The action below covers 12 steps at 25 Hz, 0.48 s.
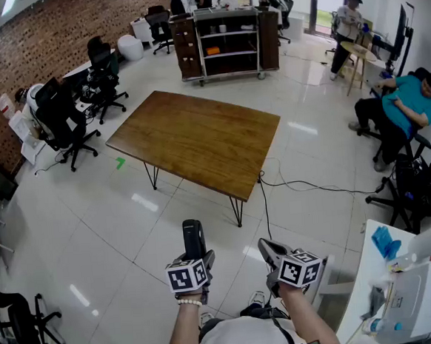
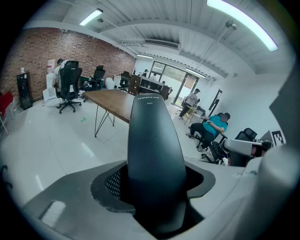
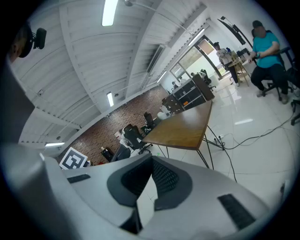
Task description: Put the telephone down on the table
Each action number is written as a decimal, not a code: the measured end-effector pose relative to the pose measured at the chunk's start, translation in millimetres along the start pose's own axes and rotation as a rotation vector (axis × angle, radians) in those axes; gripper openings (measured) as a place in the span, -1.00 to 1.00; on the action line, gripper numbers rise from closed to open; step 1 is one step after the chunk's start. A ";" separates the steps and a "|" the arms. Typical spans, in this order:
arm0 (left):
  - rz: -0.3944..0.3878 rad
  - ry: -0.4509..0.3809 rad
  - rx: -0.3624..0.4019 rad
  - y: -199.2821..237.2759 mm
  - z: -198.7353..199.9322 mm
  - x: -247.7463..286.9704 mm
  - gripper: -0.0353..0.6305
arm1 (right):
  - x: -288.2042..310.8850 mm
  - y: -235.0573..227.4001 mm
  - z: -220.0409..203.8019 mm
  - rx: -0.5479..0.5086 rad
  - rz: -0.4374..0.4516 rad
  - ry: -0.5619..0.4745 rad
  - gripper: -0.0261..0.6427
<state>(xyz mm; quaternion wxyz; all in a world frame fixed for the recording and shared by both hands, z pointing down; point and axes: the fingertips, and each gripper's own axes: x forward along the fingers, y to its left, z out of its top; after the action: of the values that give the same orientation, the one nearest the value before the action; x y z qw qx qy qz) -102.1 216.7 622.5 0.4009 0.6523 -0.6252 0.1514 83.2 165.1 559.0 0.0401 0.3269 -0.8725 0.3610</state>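
A dark telephone handset (image 1: 194, 240) stands upright in my left gripper (image 1: 196, 259), which is shut on its lower part. In the left gripper view the telephone (image 2: 154, 154) fills the middle, with the jaws pressed against both its sides. The wooden table (image 1: 198, 135) on thin black legs stands some way ahead of me across the white floor, and it also shows as the table (image 2: 112, 101) behind the handset. My right gripper (image 1: 269, 254) hangs beside the left one, shut and with nothing in it. Its pads (image 3: 164, 180) meet at the tips, and the table (image 3: 185, 129) lies beyond them.
Black office chairs (image 1: 66, 116) stand left of the table, and a dark shelf cabinet (image 1: 224, 44) behind it. A person in a teal shirt (image 1: 407, 104) sits at the right. A black cable (image 1: 306, 186) runs over the floor. A white desk (image 1: 403, 286) is close at my right.
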 end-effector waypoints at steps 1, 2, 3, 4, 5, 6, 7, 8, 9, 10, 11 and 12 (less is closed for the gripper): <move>0.007 -0.002 -0.001 -1.3 0.8 0.5 0.00 | 0.8 -1.7 0.8 0.001 0.006 0.004 -0.92; 0.014 -0.004 -0.002 -2.8 1.6 1.1 0.00 | 1.3 -3.6 1.4 0.003 0.012 0.008 -0.92; 0.019 -0.006 -0.003 -4.8 2.1 1.5 0.00 | 1.5 -5.7 1.7 0.005 0.018 0.012 -0.92; 0.024 -0.010 -0.005 -7.2 2.5 1.9 0.00 | 1.3 -8.2 1.5 0.008 0.024 0.015 -0.91; 0.029 -0.012 -0.005 -9.6 2.7 2.1 0.00 | 1.2 -10.8 1.0 0.012 0.031 0.019 -0.91; 0.035 -0.013 -0.005 -11.4 2.7 2.3 0.00 | 1.4 -13.4 0.1 0.018 0.036 0.022 -0.92; 0.042 -0.012 -0.003 -12.3 2.5 2.2 0.00 | 1.9 -15.6 -1.1 0.025 0.042 0.025 -0.91; 0.049 -0.009 0.000 -12.5 2.3 2.1 0.00 | 2.7 -17.0 -2.1 0.032 0.047 0.027 -0.92; 0.054 -0.005 0.003 -12.2 2.7 2.0 0.00 | 4.0 -17.7 -2.5 0.039 0.051 0.028 -0.92; 0.058 -0.002 0.006 -11.6 4.0 2.0 0.00 | 5.6 -17.8 -2.0 0.044 0.054 0.027 -0.92; 0.060 -0.001 0.007 -10.9 5.9 2.2 0.00 | 7.4 -17.8 -1.0 0.047 0.057 0.026 -0.91; 0.061 0.000 0.008 -10.5 8.0 3.1 0.00 | 9.0 -18.4 0.1 0.050 0.058 0.024 -0.92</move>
<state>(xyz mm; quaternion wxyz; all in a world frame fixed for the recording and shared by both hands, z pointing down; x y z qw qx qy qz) -94.2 207.7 616.1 0.3934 0.6344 -0.6444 0.1661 87.1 150.5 572.8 0.0321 0.2981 -0.8717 0.3875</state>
